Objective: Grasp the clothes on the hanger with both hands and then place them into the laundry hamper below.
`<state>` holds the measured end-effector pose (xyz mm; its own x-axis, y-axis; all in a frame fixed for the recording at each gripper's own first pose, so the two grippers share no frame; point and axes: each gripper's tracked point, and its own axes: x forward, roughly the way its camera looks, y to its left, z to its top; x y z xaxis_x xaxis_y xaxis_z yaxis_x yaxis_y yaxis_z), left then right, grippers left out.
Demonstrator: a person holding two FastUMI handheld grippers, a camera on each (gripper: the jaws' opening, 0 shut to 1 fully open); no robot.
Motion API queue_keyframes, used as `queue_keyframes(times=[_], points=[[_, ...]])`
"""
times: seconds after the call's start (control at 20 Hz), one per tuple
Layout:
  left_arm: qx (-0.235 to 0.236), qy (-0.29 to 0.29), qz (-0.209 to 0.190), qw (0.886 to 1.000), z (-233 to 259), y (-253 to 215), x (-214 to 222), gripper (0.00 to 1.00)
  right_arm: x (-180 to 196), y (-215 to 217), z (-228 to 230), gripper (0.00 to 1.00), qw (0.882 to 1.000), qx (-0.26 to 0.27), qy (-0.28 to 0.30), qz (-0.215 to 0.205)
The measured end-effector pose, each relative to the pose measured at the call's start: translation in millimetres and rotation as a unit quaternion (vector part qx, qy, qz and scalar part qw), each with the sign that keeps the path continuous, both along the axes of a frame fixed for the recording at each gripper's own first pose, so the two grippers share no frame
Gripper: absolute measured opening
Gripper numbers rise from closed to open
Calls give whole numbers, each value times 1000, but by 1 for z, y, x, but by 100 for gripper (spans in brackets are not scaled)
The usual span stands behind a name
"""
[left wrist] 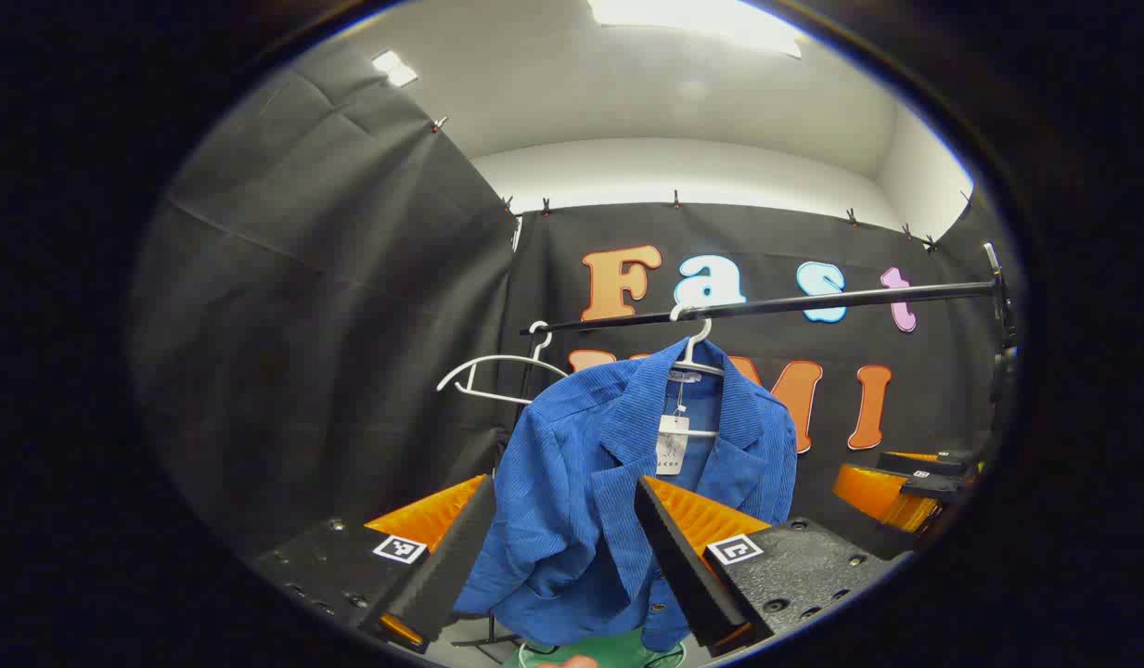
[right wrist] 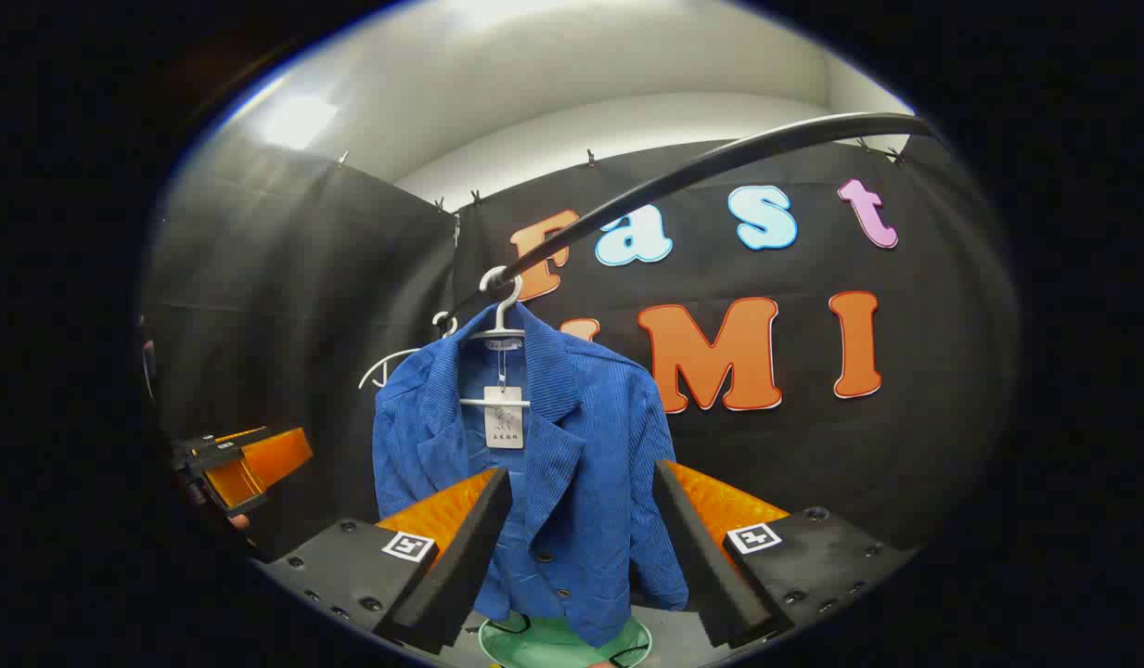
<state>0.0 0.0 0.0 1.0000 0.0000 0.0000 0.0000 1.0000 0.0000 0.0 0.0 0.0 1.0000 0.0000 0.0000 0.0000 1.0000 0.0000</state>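
Note:
A blue corduroy jacket hangs on a white hanger from a black rail, with a white tag at its collar. My left gripper stands open a short way in front of the jacket's lower half, touching nothing. In the right gripper view the same jacket hangs ahead, and my right gripper is open in front of its hem. The green laundry hamper sits below the jacket, its rim just showing. The other gripper appears at far right and far left.
An empty white hanger hangs on the rail left of the jacket, also seen behind it. The rail's stand has a black upright and foot by the hamper. Black cloth walls close in behind and on the left.

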Motion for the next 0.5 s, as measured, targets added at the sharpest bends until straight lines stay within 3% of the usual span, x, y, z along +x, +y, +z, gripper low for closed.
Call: queue_keyframes(times=[0.05, 0.1, 0.2, 0.5], points=[[3, -4, -5, 1000, 2, -3, 3, 95, 3, 0, -1, 99, 1000, 1, -2, -1], [3, -4, -9, 1000, 2, -5, 6, 92, 3, -1, -1, 99, 1000, 0, -3, -3], [0, -1, -17, 1000, -2, -11, 7, 95, 4, -4, -5, 99, 1000, -5, 4, -7], [9, 2, -14, 1000, -6, -12, 7, 92, 8, -8, -5, 99, 1000, -7, 6, -12]])
